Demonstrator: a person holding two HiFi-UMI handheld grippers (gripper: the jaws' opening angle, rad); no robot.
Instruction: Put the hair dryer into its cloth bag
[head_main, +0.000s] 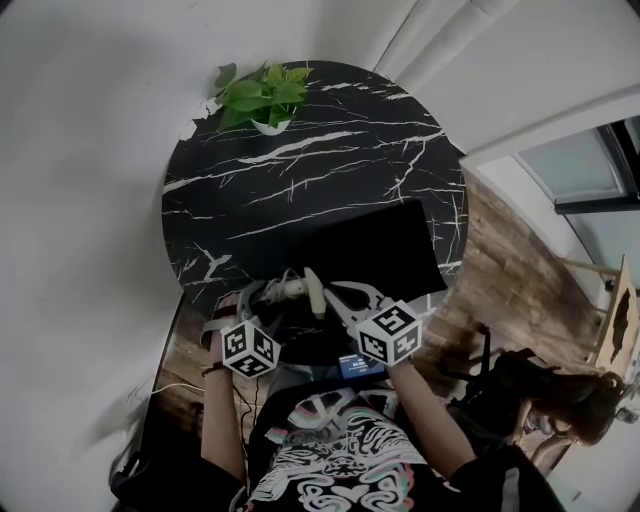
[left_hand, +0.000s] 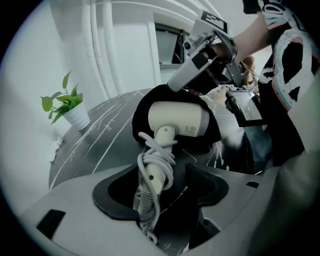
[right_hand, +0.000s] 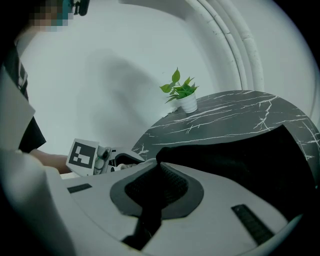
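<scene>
Noting the layout first: a round black marble counter (head_main: 300, 170) carries the work, and a potted plant (head_main: 262, 97) stands at its far edge, well apart from everything else.

Left gripper (left_hand: 167, 181): we hold it at the near edge of the counter, pointing down toward the bag. Its fingers stand apart. The handle of the hair dryer (left_hand: 180, 120) lies between them, close to the finger on the left of the left gripper view, with a clear gap to the other finger. We see no pad pressing on the handle.

Hair dryer: cream body, its head lying sideways in the mouth of the black cloth bag (head_main: 385, 245). Black cloth wraps the back and sides of the head. The handle sticks out of the bag toward the left gripper. The cord (left_hand: 150, 162) is wound in loops round the handle and hangs off its end between the fingers.

Right gripper (right_hand: 156, 167): fingers together, clamped on a fold of the cloth bag at its mouth. In the left gripper view it reaches in from the upper right and meets the cloth just above the dryer's head.

The rest of the bag lies flat on the counter, spreading away from us toward the right side in the head view.
</scene>
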